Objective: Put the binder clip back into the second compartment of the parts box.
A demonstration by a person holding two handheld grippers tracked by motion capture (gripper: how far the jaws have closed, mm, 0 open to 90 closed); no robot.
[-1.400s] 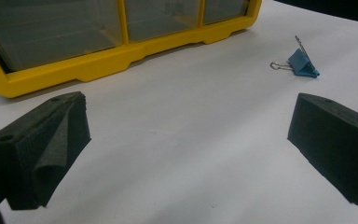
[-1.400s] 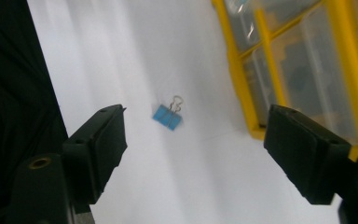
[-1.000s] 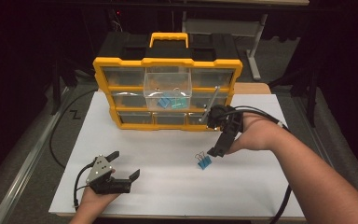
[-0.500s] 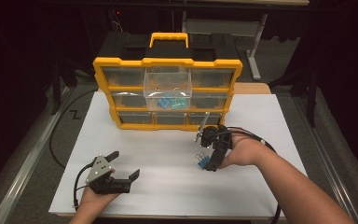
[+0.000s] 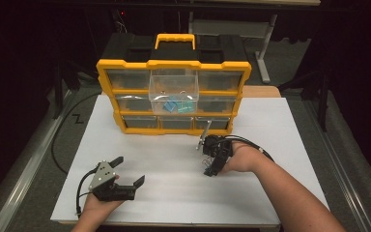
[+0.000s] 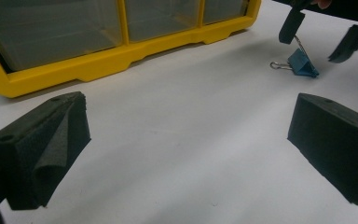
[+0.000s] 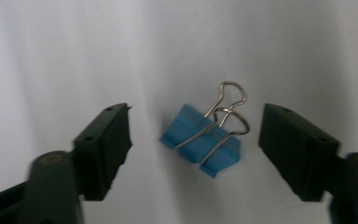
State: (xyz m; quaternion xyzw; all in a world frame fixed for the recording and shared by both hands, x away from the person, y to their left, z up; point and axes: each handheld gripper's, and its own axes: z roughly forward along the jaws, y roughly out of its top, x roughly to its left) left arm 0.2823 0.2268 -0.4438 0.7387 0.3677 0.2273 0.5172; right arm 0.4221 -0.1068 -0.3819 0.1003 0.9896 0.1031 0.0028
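Since the earlier frame the right hand-held gripper (image 5: 211,162) has dropped from beside the yellow organizer (image 5: 174,129) to the white counter (image 5: 280,125), right of its middle, its jaws just closing partway. The left hand-held gripper (image 5: 126,170) rests open and empty near the front-left corner. Its own view shows foam-faced pads (image 6: 51,140) and, farther off, the blue binder clip (image 6: 302,63) lying flat. In the right gripper view the clip (image 7: 201,140), folded blue metal with wire loops, sits between the jaws untouched, squared for pinching.
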